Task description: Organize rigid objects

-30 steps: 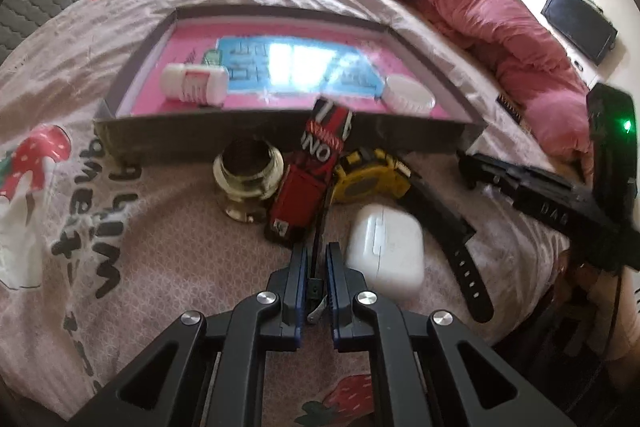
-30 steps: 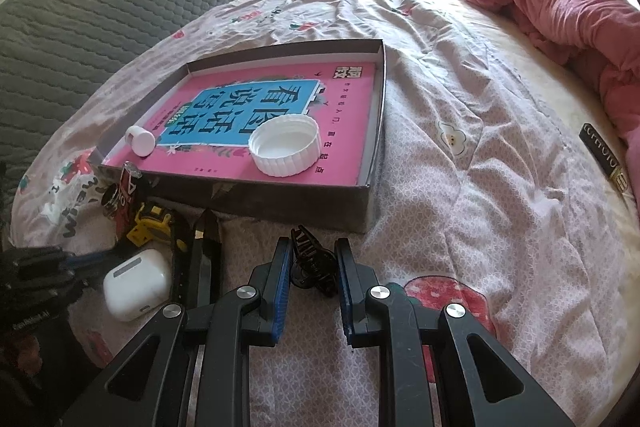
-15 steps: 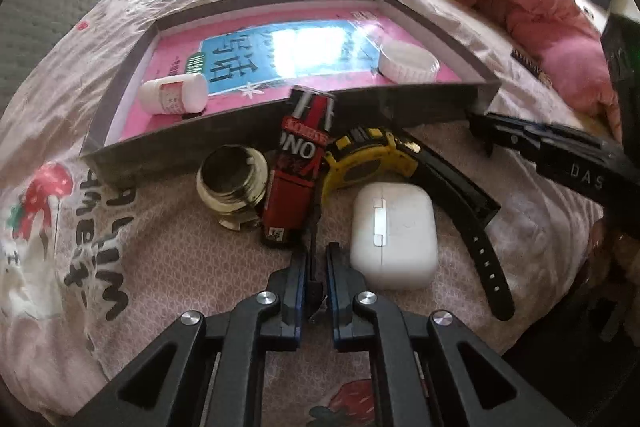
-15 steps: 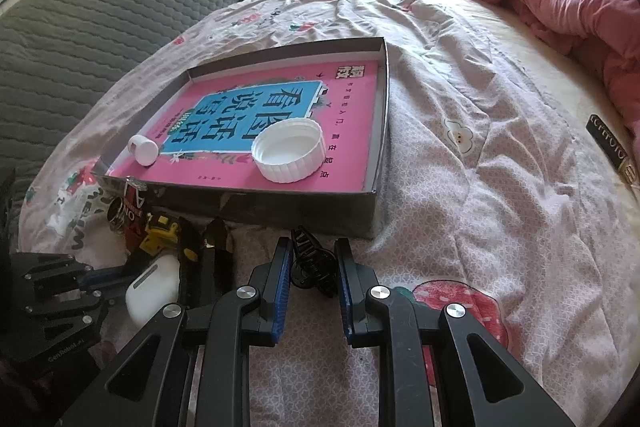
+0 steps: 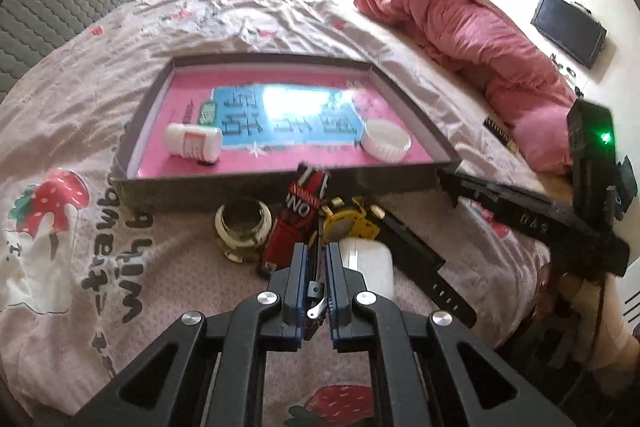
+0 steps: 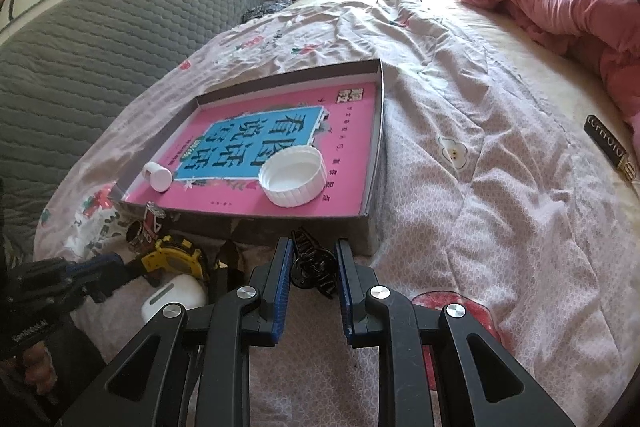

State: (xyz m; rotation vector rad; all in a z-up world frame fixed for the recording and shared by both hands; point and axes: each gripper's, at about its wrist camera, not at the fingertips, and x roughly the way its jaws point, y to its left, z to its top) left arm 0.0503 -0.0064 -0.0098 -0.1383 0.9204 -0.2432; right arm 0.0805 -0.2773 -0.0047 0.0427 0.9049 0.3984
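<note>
Clearly, both tools are loaded: the left hand-held gripper [image 5: 316, 259] is closed on a thin dark item with a small metal clip, too hidden to name, and the right hand-held gripper [image 6: 314, 267] is clamped on a black claw hair clip [image 6: 310, 263], both just in front of the near wall of the box lid [image 5: 280, 187] on the bed; inside the lid lie 1 white bottle [image 5: 194, 143] and 1 white cap [image 5: 386, 143]; the risk, as I judge it, is that the thin item pivots or slips from such a narrow pinch, or snags the red card pack [image 5: 298, 223], yellow tape measure [image 5: 348, 223] or white earbud case [image 5: 368, 267] crowded beside it; the hair clip could catch the lid wall and shove the lid on the soft quilt.
</note>
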